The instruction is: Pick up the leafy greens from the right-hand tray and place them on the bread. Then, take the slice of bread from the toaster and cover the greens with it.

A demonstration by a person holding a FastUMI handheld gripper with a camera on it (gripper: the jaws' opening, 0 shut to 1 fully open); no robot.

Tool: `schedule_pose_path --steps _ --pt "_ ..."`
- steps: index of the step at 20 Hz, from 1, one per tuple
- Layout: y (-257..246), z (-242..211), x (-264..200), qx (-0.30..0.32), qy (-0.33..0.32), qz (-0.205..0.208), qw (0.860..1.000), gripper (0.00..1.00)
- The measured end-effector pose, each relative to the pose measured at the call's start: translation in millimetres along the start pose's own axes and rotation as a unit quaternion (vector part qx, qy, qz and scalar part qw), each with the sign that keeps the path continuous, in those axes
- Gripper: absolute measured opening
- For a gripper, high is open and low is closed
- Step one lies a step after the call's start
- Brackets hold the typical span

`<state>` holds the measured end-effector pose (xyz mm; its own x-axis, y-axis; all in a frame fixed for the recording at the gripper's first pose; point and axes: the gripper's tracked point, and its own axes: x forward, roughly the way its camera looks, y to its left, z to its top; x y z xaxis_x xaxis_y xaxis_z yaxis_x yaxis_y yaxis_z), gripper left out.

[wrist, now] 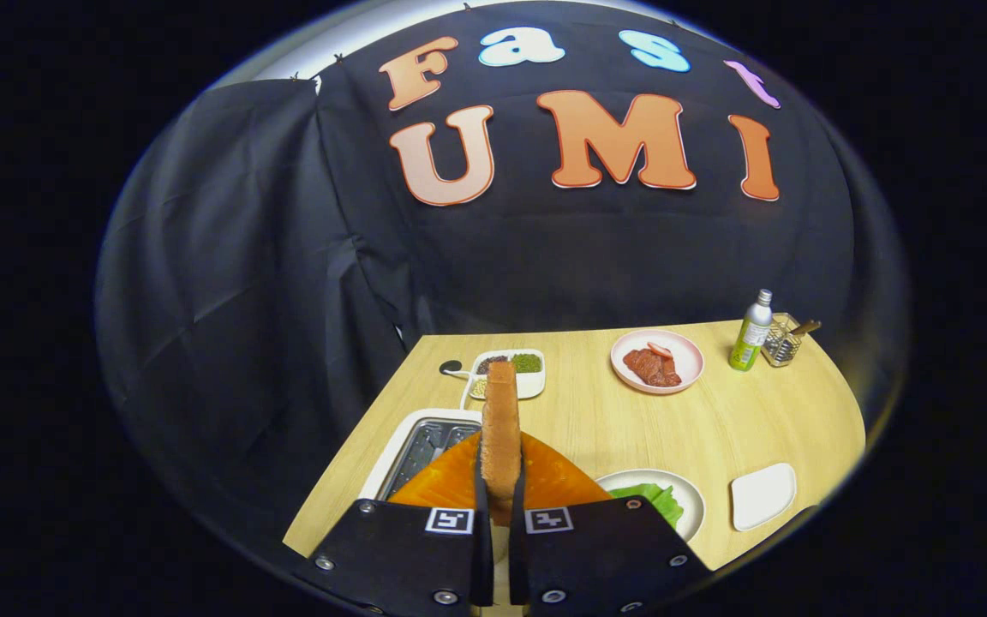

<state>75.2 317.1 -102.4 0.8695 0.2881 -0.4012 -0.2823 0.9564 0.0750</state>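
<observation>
While pinched on both faces by the fingers [499,506], held upright on edge: a bread slice [500,428], standing tall between them and well clear of the worktop [742,420]. Just beyond the fingers, to the left: toaster [425,450], its slots seen from above. Just to the right of the fingers: round plate [689,501] with greens [660,497] lying on it; whether bread sits under the greens cannot be told, since the fingers hide that part. Beside that plate, further right: small white tray [763,495]. Further off: divided dish [521,373] with seeds or grains and a spoon [452,369] beside it, pink plate [684,360] with red meat slices, green bottle [751,332], wire holder [783,341].

Judged progress: greens apparently already moved, toaster slice already lifted out. Left to do: carry the slice right, lay it flat over the greens, release.
</observation>
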Motion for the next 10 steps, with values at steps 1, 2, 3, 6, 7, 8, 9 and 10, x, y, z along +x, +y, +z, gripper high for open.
schedule_pose_path --steps 1,2,3,6,7,8,9,10 --pt "-9 -4 -1 0.005 0.002 -0.002 1.000 0.08" --pt "-18 -9 -1 0.009 0.007 -0.002 1.000 0.08" --pt "-27 -14 -1 0.011 0.011 -0.004 1.000 0.07" --pt "-52 -31 0 0.012 0.024 -0.006 1.000 0.07" --pt "-60 -38 2 0.011 0.030 -0.007 0.999 0.08" --pt "-67 -46 2 0.009 0.036 -0.005 0.999 0.07" --pt "-72 -52 3 0.009 0.041 -0.001 0.999 0.07" --pt "-75 -60 4 0.011 0.048 0.005 0.999 0.07"
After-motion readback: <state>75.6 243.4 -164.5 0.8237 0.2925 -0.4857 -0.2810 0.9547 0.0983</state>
